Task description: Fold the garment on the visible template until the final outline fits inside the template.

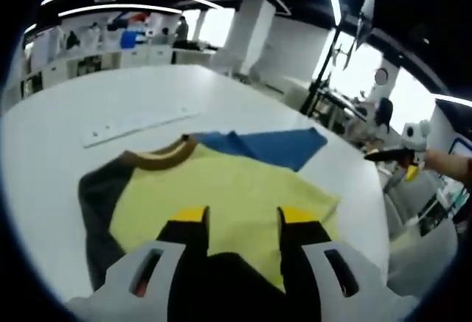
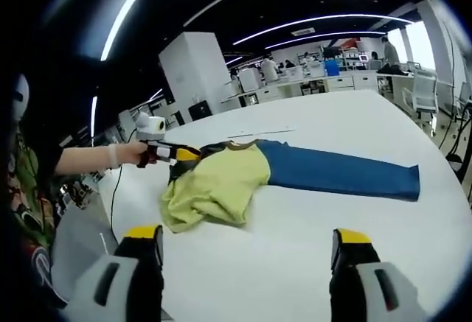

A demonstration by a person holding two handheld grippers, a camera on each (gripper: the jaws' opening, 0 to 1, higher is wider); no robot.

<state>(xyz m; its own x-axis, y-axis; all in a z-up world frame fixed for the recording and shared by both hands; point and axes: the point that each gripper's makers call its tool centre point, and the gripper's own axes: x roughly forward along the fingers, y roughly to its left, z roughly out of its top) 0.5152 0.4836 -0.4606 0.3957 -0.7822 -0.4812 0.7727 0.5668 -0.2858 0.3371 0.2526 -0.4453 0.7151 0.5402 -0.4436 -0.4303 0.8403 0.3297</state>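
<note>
Both grippers are in my hands over a white table (image 1: pixel 51 152). Seen in the left gripper view, my left gripper (image 1: pixel 243 215) rises from the bottom of the frame with its yellow-tipped jaws apart and nothing between them; they hover over the near edge of the garment (image 1: pixel 221 189), which fills the middle of the frame; its body is yellow, with a brown collar (image 1: pixel 166 156) toward the upper left, a dark grey sleeve (image 1: pixel 99 204) down the left side and a blue sleeve (image 1: pixel 273 145) reaching toward the upper right. A pale strip (image 1: pixel 136 124) lies on the table beyond the collar, in the upper left; whether it is the template I cannot tell. At the right edge of that frame my right gripper (image 1: pixel 402 154) shows, held in my hand (image 1: pixel 450 166).

Over in the right gripper view, my right gripper (image 2: pixel 247 245) stands at the bottom with its jaws wide apart, empty, above bare table; the garment (image 2: pixel 214 182) lies bunched in the middle, its blue sleeve (image 2: pixel 339 175) stretched flat toward the right; at the left of the frame my left hand (image 2: pixel 133 152) holds the left gripper (image 2: pixel 173 154) right at the garment's near edge; whether it touches the cloth I cannot tell.
</note>
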